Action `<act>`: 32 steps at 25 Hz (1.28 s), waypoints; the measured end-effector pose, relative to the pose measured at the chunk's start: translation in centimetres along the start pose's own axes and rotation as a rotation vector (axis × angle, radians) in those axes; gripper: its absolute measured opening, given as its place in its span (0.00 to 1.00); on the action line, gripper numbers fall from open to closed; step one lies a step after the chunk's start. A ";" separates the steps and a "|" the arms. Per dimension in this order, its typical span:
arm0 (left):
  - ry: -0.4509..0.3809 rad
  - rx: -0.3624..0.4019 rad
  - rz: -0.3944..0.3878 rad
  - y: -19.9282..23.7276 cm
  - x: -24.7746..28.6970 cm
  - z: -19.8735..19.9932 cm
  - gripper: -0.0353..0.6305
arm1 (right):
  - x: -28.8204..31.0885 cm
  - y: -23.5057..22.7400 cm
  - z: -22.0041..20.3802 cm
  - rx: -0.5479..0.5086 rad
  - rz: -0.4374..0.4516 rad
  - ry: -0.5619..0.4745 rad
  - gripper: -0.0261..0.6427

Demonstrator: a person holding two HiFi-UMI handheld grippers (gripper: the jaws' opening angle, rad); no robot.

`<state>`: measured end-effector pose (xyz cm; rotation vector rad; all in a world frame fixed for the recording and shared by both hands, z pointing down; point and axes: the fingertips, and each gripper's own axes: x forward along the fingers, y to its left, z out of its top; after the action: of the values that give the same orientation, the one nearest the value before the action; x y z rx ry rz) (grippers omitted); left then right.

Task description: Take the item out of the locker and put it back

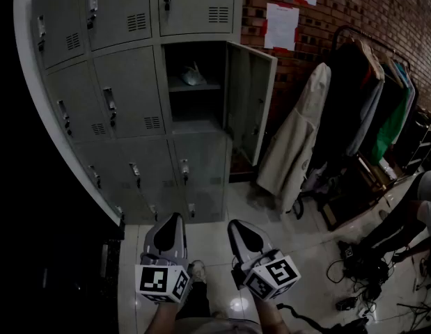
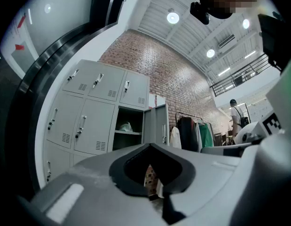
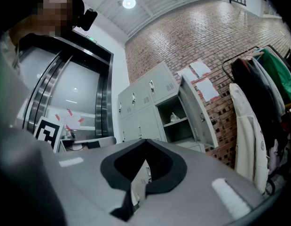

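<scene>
A bank of grey lockers point(image 1: 124, 96) stands ahead, one compartment open with its door point(image 1: 251, 99) swung to the right. On the shelf inside lies a pale crumpled item point(image 1: 193, 75), also small in the left gripper view point(image 2: 125, 126) and the right gripper view point(image 3: 174, 117). Both grippers hang low over the floor, well short of the lockers. My left gripper point(image 1: 175, 219) point(image 2: 150, 147) is shut with nothing in it. My right gripper point(image 1: 237, 225) point(image 3: 145, 142) is shut too and holds nothing.
A clothes rack point(image 1: 354, 110) with coats and jackets stands against the brick wall to the right of the open door. Cables point(image 1: 354, 270) and gear lie on the tiled floor at the lower right, beside a person's legs point(image 1: 410, 214). Papers point(image 1: 281, 23) hang on the wall.
</scene>
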<state>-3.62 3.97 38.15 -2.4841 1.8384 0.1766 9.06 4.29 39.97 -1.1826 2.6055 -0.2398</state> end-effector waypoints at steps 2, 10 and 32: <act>-0.009 0.001 -0.005 0.7 1.6 -0.1 0.06 | 1.7 -0.5 0.3 0.003 0.017 -0.015 0.04; -0.021 -0.021 0.005 6.7 9.8 -0.8 0.06 | 11.1 -4.2 0.4 0.002 0.034 -0.020 0.04; -0.050 0.057 -0.027 18.0 34.0 0.1 0.06 | 35.8 -16.6 2.8 -0.063 0.017 0.001 0.05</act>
<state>-10.99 -33.58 34.54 -2.4429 1.7644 0.1808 -0.84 -33.72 35.30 -1.1810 2.6409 -0.1566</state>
